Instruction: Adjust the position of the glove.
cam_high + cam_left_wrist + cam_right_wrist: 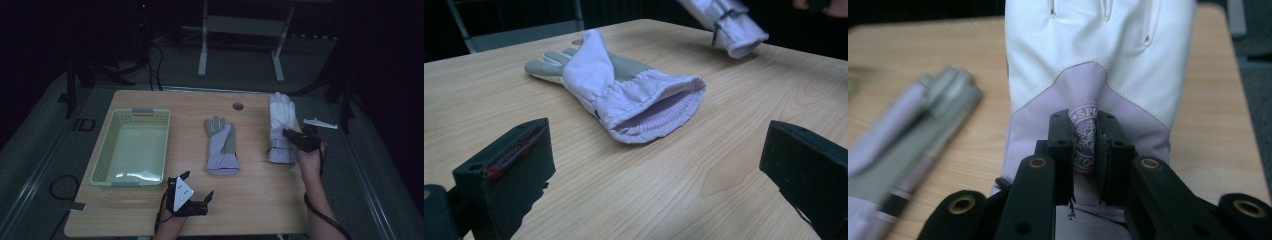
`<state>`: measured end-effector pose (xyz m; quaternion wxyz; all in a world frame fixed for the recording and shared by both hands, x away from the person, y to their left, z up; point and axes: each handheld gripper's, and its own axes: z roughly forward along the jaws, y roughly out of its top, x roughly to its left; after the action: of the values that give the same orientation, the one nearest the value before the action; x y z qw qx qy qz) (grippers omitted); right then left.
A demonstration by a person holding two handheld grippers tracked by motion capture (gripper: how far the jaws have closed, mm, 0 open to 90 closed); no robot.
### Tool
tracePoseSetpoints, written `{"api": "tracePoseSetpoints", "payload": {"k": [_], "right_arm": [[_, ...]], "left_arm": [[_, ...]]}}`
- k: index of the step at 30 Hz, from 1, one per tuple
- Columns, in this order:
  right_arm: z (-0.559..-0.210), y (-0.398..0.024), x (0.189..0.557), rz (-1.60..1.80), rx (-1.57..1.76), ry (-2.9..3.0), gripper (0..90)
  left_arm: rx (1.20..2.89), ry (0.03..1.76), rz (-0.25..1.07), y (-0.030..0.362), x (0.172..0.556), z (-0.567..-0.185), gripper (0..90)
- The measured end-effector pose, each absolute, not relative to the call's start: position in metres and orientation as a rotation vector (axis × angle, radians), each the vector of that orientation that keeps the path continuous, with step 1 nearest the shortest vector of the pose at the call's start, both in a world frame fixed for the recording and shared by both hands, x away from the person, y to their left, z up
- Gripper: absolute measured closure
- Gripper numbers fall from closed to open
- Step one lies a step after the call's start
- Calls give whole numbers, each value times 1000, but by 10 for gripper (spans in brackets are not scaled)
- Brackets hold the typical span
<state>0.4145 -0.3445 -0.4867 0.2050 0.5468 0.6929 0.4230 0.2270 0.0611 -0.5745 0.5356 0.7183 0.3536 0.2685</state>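
On the left of the table (pixel 260 200) stands the basket (pixel 102 165), and nothing lies in it, so by my reading no glove has been put away yet. Just near of the basket's right corner, the left gripper (pixel 197 187) waits with its jaws spread wide and holding nothing; in the left gripper view they frame the cuff of the middle glove (pixel 624 92), which lies flat, palm up, cuff toward the near edge. That glove is untouched. Further right, the right glove (pixel 281 125) lies with fingers pointing far, and the right gripper (pixel 1084 150) has closed its jaws on a fold of the glove's back, pinching the patch with the lettering. I judge the work barely begun: one glove is grasped but not visibly lifted, and both remain to be moved, presumably into the basket.
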Motion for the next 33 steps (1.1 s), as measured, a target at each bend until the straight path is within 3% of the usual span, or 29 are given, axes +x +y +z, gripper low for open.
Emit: {"api": "tracePoseSetpoints", "payload": {"k": [8, 18, 33], "right_arm": [[-461, -335, 385, 1182, 1587, 1855, 795], [-470, -333, 359, 1077, 1658, 1827, 794], [-513, -325, 398, 936, 1767, 1921, 780]], "left_arm": [[1713, 842, 642, 61, 227, -574, 10], [1720, 841, 648, 60, 227, -574, 10], [1722, 844, 651, 60, 227, -574, 10]]}}
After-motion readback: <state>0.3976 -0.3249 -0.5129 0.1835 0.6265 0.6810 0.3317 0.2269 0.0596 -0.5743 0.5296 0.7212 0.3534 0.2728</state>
